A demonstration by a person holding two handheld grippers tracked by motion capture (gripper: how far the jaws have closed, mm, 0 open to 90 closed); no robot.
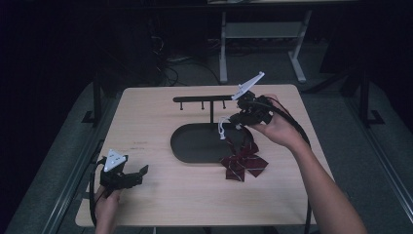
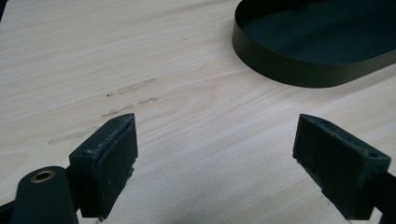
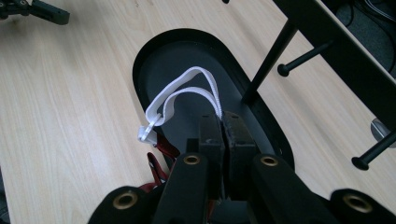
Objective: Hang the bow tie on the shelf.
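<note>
Right fingers (image 3: 223, 122) pinched on white strap (image 3: 187, 91), left fingers (image 2: 215, 163) wide over pale wooden table (image 1: 160, 195), dark room.

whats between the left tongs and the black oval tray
Nothing: in the left gripper view, only bare light wooden tabletop with faint scuff marks separates the open left tongs from the black oval metal tray.

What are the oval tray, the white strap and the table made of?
Tray: looks like thin metal, matt black, with a crisp bent rim. Strap: seemingly woven elastic, ribbed, drooping in a loop. Table: pale wood or wood-look laminate, grain lines showing.
</note>
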